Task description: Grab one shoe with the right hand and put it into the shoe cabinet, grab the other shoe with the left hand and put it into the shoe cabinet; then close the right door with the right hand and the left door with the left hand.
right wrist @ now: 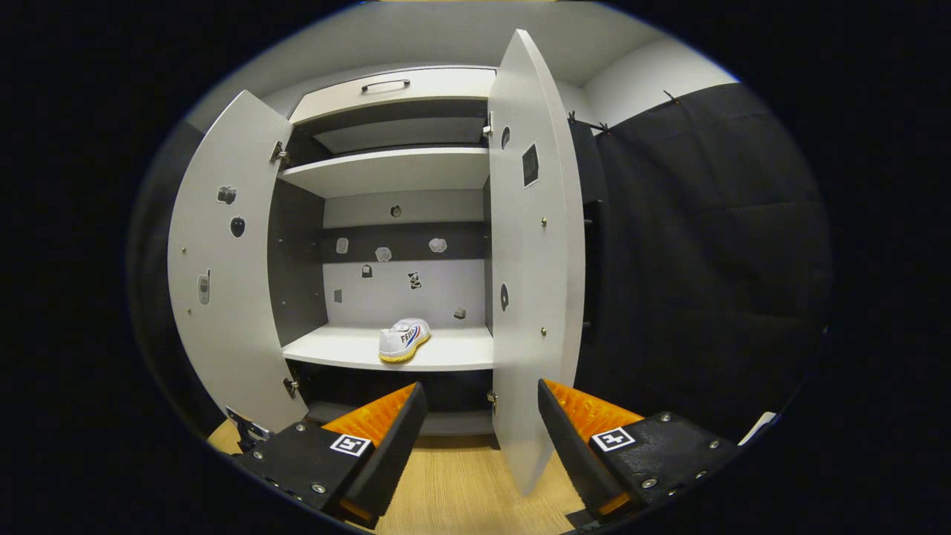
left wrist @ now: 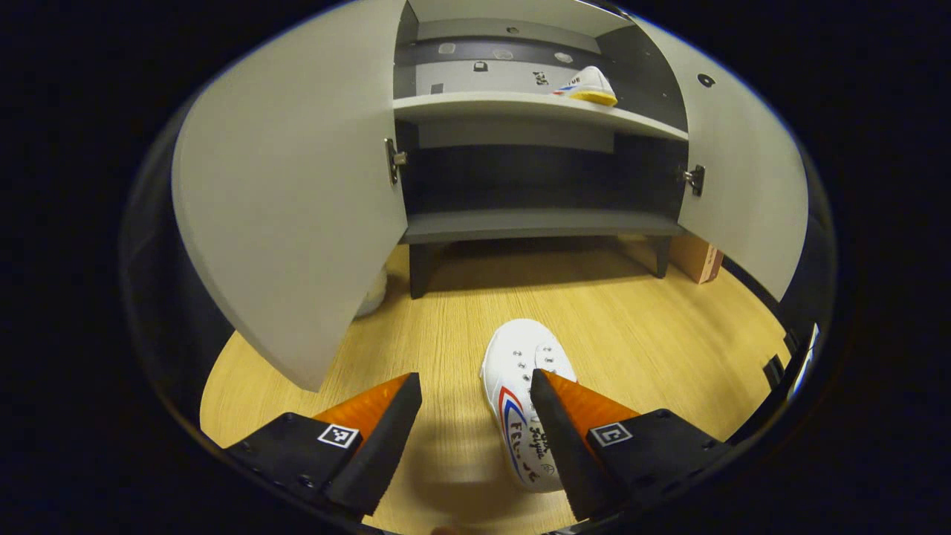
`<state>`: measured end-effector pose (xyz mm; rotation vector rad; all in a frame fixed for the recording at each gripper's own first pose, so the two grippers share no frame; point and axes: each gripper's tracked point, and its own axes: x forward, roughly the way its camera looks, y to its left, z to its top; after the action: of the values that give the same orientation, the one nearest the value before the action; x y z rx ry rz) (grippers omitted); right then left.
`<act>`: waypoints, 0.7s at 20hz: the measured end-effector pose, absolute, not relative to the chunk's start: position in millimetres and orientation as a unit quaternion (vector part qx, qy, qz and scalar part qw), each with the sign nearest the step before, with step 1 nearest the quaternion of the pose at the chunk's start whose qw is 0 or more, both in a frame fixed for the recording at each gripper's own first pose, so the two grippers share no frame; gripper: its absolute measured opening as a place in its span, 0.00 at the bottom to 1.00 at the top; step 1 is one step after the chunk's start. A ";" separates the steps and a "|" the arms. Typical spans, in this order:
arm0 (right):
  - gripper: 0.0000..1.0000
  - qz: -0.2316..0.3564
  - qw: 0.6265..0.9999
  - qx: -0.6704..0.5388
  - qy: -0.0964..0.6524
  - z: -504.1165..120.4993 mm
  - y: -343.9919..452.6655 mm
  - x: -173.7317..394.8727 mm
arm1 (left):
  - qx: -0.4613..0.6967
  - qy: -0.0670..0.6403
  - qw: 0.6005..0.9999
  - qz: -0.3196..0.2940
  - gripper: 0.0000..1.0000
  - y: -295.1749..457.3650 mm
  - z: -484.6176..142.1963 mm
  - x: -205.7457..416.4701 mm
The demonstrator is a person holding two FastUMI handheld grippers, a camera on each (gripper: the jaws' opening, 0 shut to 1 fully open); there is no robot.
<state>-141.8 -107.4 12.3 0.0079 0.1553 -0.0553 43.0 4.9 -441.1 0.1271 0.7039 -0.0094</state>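
A white shoe [left wrist: 520, 386] with red and blue stripes lies on the wooden floor [left wrist: 669, 334], toe toward the shoe cabinet [left wrist: 535, 223]. My left gripper [left wrist: 475, 420] is open just above it; the shoe lies under the right finger, partly hidden. A second white shoe [left wrist: 588, 85] with a yellow sole rests on the cabinet's middle shelf [right wrist: 446, 351], also visible as the shoe [right wrist: 403, 339] in the right gripper view. My right gripper [right wrist: 479, 427] is open and holds nothing, close to the edge of the open right door [right wrist: 531, 260]. The left door [right wrist: 223, 282] stands open too.
The left door [left wrist: 290, 223] swings far out over the floor at left. A cardboard box [left wrist: 697, 256] sits on the floor by the cabinet's right leg. A drawer with a handle [right wrist: 386, 84] tops the cabinet. Black cloth wall [right wrist: 706, 260] hangs to the right.
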 end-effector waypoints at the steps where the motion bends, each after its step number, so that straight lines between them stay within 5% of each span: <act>1: 0.92 -0.029 0.996 0.005 0.080 9.3 -108.6 -142.1 | 0.059 0.356 0.933 -0.007 0.97 4.1 -450.6 40.3; 14: 0.92 -0.033 0.995 0.011 0.098 -8.4 -109.2 -147.1 | 0.011 0.445 0.895 -0.040 0.94 -12.9 -508.2 27.1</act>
<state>-147.1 -109.2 -8.4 0.0217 0.1963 -0.0662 27.1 -12.9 -508.2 0.0238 0.9225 -0.0825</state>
